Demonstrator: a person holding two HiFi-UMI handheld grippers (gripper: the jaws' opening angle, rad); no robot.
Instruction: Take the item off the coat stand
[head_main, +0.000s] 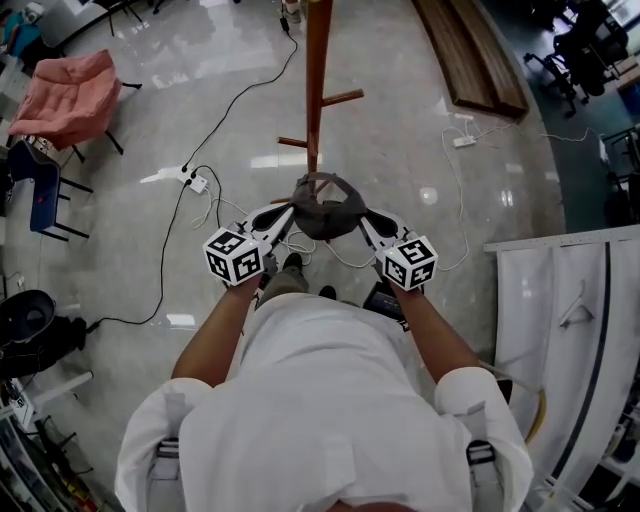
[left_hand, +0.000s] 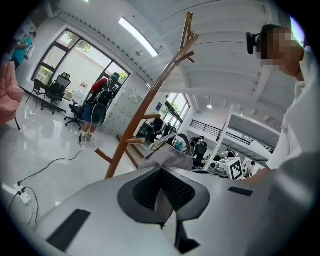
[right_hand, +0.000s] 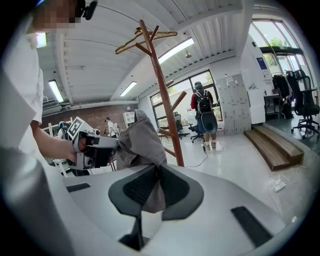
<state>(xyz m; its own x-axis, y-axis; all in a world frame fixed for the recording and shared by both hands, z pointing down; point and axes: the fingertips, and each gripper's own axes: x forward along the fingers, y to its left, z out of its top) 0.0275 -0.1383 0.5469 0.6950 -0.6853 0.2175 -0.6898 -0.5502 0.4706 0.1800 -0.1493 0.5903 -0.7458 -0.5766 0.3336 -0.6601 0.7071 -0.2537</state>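
A dark grey cap (head_main: 322, 206) hangs stretched between my two grippers, just in front of the wooden coat stand (head_main: 318, 80). My left gripper (head_main: 291, 213) is shut on the cap's left edge, and its grey cloth (left_hand: 167, 156) is pinched between the pads. My right gripper (head_main: 361, 216) is shut on the cap's right edge, where the cloth (right_hand: 141, 142) bunches up out of the jaws. In the right gripper view the cap sits left of the stand's pole (right_hand: 164, 100) and apart from it. In the left gripper view the pole (left_hand: 150, 95) rises behind the cap.
Short pegs (head_main: 340, 98) stick out of the pole, and a wooden hanger (right_hand: 145, 36) sits on its top. Cables and a power strip (head_main: 196, 183) lie on the shiny floor. A pink chair (head_main: 70, 95) stands far left, a wooden platform (head_main: 470, 50) far right. A person with a backpack (right_hand: 204, 112) stands beyond.
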